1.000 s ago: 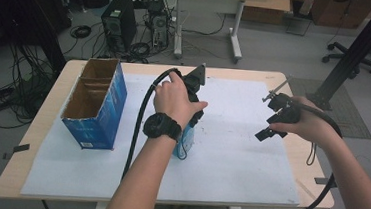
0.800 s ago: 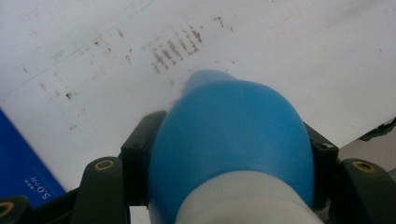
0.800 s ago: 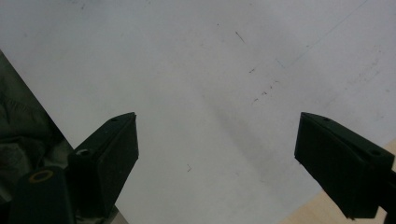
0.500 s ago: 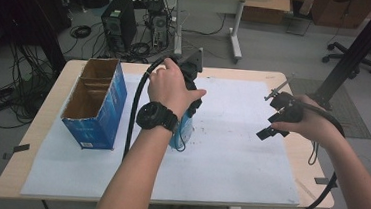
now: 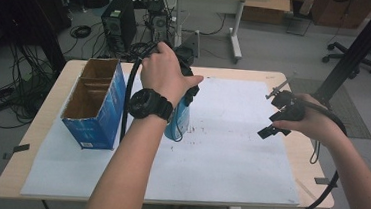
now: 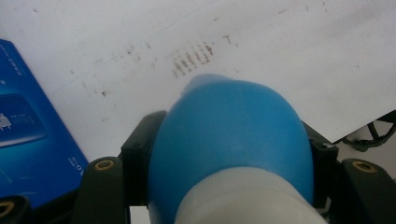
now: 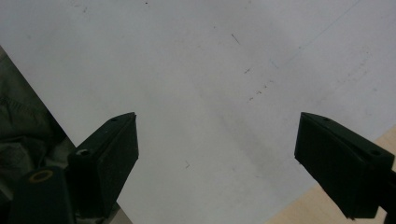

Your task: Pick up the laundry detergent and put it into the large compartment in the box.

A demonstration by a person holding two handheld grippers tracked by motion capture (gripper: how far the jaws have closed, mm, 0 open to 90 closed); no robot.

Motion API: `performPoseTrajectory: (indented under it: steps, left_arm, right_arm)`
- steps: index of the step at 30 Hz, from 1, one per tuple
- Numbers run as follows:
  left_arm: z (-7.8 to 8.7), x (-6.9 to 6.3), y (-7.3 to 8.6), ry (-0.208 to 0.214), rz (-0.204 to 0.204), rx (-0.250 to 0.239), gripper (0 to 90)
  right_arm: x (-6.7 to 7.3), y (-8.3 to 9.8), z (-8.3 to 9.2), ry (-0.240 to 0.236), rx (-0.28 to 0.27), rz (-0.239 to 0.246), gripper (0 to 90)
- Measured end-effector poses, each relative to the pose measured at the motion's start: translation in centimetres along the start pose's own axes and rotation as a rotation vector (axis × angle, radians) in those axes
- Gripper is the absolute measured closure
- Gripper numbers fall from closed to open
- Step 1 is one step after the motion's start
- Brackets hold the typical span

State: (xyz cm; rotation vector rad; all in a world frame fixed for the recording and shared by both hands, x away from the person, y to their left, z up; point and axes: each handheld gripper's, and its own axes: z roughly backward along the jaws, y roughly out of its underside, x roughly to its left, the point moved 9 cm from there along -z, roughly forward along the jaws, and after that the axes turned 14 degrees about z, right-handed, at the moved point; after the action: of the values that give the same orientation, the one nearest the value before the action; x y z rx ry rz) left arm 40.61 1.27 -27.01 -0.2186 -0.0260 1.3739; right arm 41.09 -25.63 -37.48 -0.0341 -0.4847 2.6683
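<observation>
Between the left tool's jaws a blue bottle is clamped. Beside it stands a blue box. The right tool is held open over the white sheet.

The high view is dim and slightly soft, with a cool grey cast. The floor behind the table falls into near darkness at the upper left, and the black cables there merge with it. The white sheet is the brightest area, evenly lit, with faint, soft shadows under the forearms. Straight lines bow a little toward the edges.

In the left gripper view the bottle sits so close that it is out of focus, while the sheet beyond is sharp and bright.

In the right gripper view the light is flat and greyish, and the 2 jaws are dark with little detail.
</observation>
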Motion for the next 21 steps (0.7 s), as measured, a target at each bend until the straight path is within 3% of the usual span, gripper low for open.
performPoseTrajectory:
  steps: [21]
  left_arm:
    - [4.2, 1.9, -0.8, 0.011, 0.07, -0.037, 38.1]
  right_arm:
    - [-0.2, -0.1, -0.1, -0.003, 0.002, -0.004, 13.8]
